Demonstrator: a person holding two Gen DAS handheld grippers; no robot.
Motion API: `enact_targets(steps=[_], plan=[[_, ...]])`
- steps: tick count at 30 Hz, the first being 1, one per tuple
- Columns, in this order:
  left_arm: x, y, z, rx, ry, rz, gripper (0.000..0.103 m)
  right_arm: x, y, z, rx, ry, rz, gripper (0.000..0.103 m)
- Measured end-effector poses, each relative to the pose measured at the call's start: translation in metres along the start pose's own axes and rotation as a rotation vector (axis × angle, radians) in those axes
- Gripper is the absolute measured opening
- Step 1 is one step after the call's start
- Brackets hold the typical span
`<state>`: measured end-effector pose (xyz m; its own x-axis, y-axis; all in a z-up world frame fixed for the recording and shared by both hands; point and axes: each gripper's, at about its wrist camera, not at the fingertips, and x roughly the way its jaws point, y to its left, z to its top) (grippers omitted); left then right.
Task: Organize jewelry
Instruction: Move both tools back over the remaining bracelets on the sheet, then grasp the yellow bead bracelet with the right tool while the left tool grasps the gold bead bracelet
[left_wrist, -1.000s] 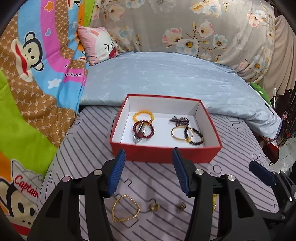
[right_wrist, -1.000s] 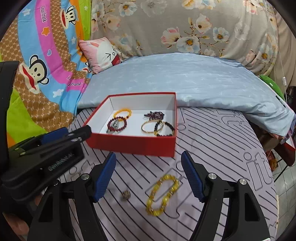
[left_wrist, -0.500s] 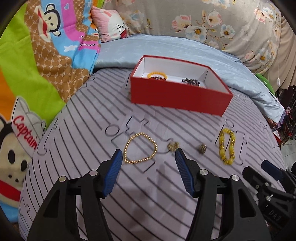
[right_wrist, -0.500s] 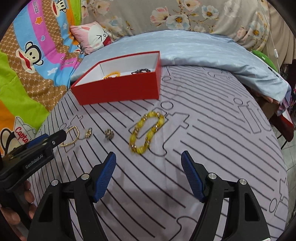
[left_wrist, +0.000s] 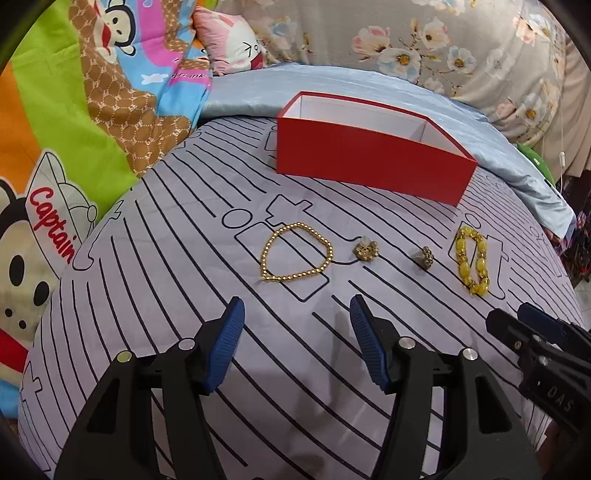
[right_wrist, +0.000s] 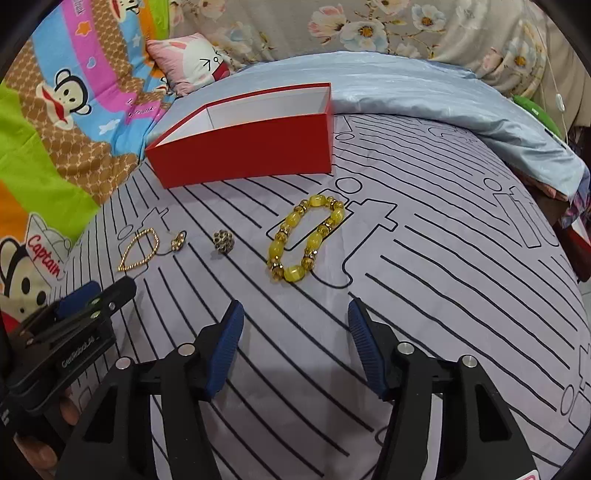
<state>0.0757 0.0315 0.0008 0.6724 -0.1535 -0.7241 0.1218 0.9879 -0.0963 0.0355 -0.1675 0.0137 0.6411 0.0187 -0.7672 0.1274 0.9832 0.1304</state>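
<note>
A: Where did the loose pieces lie?

B: On the striped bed, in a row before the red box: gold chain, charm, bead, yellow bracelet.

A: Tools?

B: Left tool stood open, nothing between its jaws, short of the chain. Right tool was closing, also empty, short of the bracelet.

A: Handling?

B: Chain looked light and limp; best pinched across one strand. Bracelet seemed heavier, with smooth beads likely to slip; grip one side of the loop.

Yellow bracelet beyond closing right gripper, red box
</note>
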Motion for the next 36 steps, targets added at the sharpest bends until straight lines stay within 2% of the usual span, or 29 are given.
enact_targets(steps=[4,10,16,20,21,24,25,35,36], plan=[[0.002,0.006,-0.001,-0.031,0.008,-0.013,0.056,0.008,-0.009,0.011,0.042,-0.001,0.001,0.045],[0.004,0.001,-0.001,-0.009,0.02,-0.01,0.056,0.02,-0.017,0.029,0.07,-0.005,-0.014,0.036],[0.008,0.001,-0.001,-0.008,0.039,-0.01,0.056,0.036,-0.013,0.037,0.063,0.013,-0.026,0.03],[0.009,0.003,-0.001,-0.011,0.044,-0.015,0.056,0.039,-0.006,0.036,0.03,0.008,-0.055,0.03],[0.009,0.003,-0.001,-0.012,0.044,-0.015,0.056,0.039,-0.004,0.035,0.018,0.006,-0.064,0.027],[0.008,0.006,0.0,-0.029,0.041,-0.016,0.056,0.038,0.001,0.031,-0.02,0.004,-0.092,0.011],[0.008,0.008,0.001,-0.04,0.039,-0.017,0.056,0.037,0.001,0.029,-0.021,0.006,-0.086,0.01],[0.017,0.037,0.023,-0.119,0.031,0.011,0.056,0.023,-0.005,0.013,-0.006,0.004,-0.053,0.01],[0.02,0.039,0.026,-0.118,0.034,0.017,0.053,0.023,-0.005,0.013,-0.007,0.004,-0.054,0.01]])
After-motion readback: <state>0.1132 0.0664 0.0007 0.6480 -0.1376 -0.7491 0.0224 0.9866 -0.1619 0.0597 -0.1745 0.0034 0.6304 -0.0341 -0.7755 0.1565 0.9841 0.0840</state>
